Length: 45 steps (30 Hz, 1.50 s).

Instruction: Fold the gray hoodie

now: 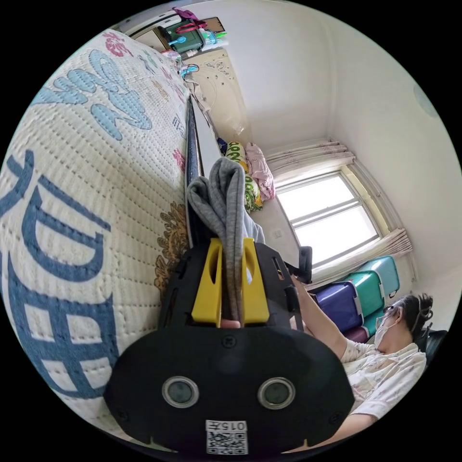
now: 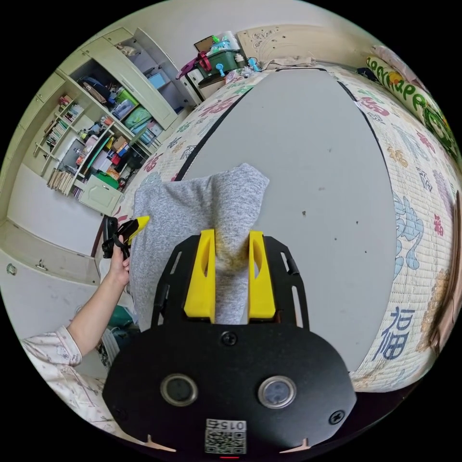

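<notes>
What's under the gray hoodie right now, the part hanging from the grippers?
The gray hoodie hangs from the right gripper and the left gripper, above a gray sheet laid on the patterned mat. The cloth hides what lies directly beneath it.

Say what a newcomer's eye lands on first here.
The gray hoodie, pinched between the yellow jaws of the right gripper and held above the gray board on the printed quilt. In the left gripper view, the left gripper clamps another bunched fold of it beside the quilt.
</notes>
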Each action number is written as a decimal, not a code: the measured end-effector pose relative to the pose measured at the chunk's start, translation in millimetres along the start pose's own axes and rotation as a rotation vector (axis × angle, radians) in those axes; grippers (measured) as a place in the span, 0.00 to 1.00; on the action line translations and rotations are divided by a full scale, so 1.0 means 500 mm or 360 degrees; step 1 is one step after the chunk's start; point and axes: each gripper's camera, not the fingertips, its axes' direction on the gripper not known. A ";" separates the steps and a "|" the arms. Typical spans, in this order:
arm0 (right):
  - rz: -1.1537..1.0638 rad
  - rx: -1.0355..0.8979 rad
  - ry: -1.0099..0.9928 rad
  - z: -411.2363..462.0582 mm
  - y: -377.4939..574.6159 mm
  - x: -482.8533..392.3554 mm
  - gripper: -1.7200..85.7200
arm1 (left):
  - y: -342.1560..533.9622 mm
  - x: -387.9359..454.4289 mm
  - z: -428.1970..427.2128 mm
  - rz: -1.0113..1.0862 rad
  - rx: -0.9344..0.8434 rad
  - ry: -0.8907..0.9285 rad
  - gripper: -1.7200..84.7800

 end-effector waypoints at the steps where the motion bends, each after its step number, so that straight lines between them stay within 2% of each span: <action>1: 0.0019 -0.0001 -0.0038 0.008 0.007 0.003 0.14 | -0.004 -0.005 -0.001 -0.0005 0.0000 0.0004 0.09; 6: 0.0051 -0.0001 -0.0093 0.039 0.038 -0.017 0.15 | -0.014 -0.022 -0.007 -0.0003 0.0012 -0.0003 0.09; 27: -0.0061 -0.0026 0.0148 0.176 0.161 -0.307 0.14 | -0.017 -0.171 -0.046 0.0002 0.0056 -0.0033 0.09; 45: -0.0172 -0.0075 0.0212 0.197 0.202 -0.602 0.14 | 0.107 -0.407 -0.123 -0.0017 0.0106 -0.0063 0.09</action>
